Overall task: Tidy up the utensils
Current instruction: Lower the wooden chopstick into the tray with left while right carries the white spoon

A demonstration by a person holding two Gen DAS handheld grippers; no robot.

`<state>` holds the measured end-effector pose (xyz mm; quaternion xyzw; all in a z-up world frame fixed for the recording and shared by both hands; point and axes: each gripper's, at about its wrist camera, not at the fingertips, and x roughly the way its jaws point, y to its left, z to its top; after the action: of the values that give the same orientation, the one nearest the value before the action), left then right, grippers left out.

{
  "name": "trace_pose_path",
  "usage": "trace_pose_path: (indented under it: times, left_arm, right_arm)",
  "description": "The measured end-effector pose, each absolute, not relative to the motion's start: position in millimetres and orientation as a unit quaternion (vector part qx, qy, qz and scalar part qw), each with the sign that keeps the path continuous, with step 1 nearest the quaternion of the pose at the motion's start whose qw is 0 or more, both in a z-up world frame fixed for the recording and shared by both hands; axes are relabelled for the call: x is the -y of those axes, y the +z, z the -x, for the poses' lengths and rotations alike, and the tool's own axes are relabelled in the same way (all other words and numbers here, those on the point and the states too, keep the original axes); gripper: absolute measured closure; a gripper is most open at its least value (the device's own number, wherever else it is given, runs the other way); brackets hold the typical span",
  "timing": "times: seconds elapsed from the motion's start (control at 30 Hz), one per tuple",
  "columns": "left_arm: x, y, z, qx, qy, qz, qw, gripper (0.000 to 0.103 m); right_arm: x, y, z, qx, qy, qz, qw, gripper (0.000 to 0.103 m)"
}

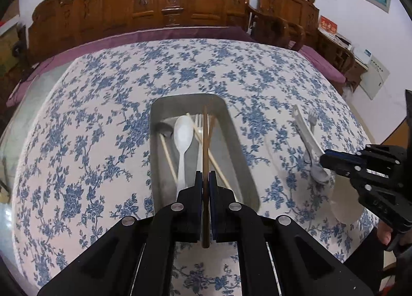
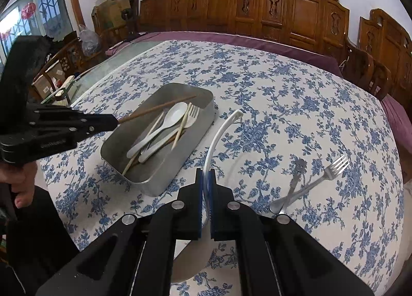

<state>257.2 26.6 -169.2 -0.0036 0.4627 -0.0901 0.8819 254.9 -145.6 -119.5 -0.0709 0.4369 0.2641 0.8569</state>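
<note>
A metal tray [image 1: 239, 151] [image 2: 164, 180] sits mid-table and holds a white spoon [image 1: 182, 133] [image 2: 164, 123], a white fork [image 2: 191, 114] and pale chopsticks [image 1: 167, 153] [image 2: 180, 128]. My left gripper [image 1: 205, 180] [image 2: 114, 119] is shut on a brown chopstick [image 1: 205, 141] [image 2: 157, 108], held over the tray. My right gripper [image 2: 206, 180] [image 1: 323, 160] is shut on the handle of a white ladle [image 2: 219, 133] [image 1: 303, 128], right of the tray. A metal spoon [image 2: 293, 182] and a metal fork [image 2: 332, 170] [image 1: 312, 118] lie crossed on the cloth to the right.
The table has a blue floral cloth [image 1: 103, 115] [image 2: 283, 105]. Carved wooden chairs [image 1: 180, 0] [image 2: 283, 7] stand along the far side. Boxes and clutter [image 2: 113, 0] sit at the far left.
</note>
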Motion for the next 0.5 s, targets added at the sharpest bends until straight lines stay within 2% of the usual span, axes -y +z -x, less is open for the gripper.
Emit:
trace_pose_path:
  times: [0.5]
  left_arm:
    - [-41,-197,-275,-0.447,-0.088,0.043,0.889,0.099]
  right_arm:
    - [103,-115,-281,-0.431,0.28,0.096,0.852,0.098]
